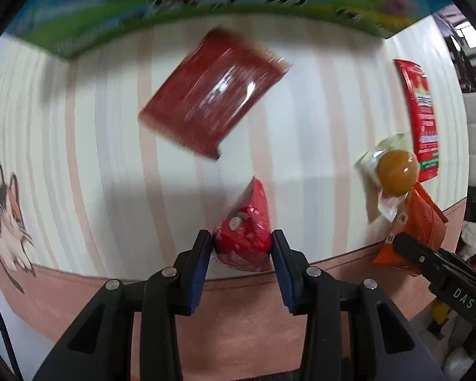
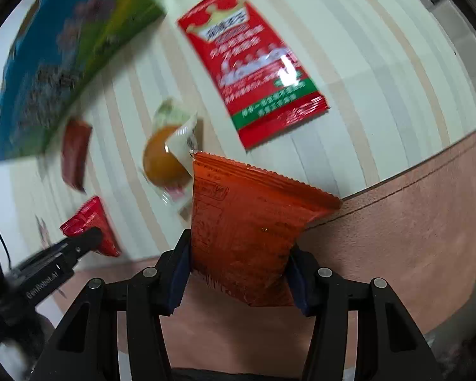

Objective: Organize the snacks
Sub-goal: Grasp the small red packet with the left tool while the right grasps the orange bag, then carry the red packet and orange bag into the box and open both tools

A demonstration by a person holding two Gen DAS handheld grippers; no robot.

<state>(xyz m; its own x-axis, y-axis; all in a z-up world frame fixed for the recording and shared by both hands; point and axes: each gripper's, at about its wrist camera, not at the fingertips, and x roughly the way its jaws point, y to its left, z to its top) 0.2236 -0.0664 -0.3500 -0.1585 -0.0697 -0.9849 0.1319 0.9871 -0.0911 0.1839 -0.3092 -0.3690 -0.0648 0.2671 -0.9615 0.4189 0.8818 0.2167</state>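
Looking down past our left claw, we've got its pads pinched onto a small crinkly red foil snack packet near the front edge of the desk, which is covered in a pale striped cloth with a pink border. Our right claw is clamped across the lower part of an orange foil snack bag, which sticks up between the pads. Both feel like light, puffy, slippery stuff to us, so squeezing mid-body risks crushing; the crimped seams look like the safer hold.

Just beyond the orange bag sits a clear-wrapped round amber jelly cup, looks like it's touching the bag's corner. Further out lies a long flat red sachet with a green band, and a dark red flat packet sits mid-desk, well apart. At the far side is a blue-and-green picture box. Plenty of open cloth in the middle; the near edge is the one to watch.
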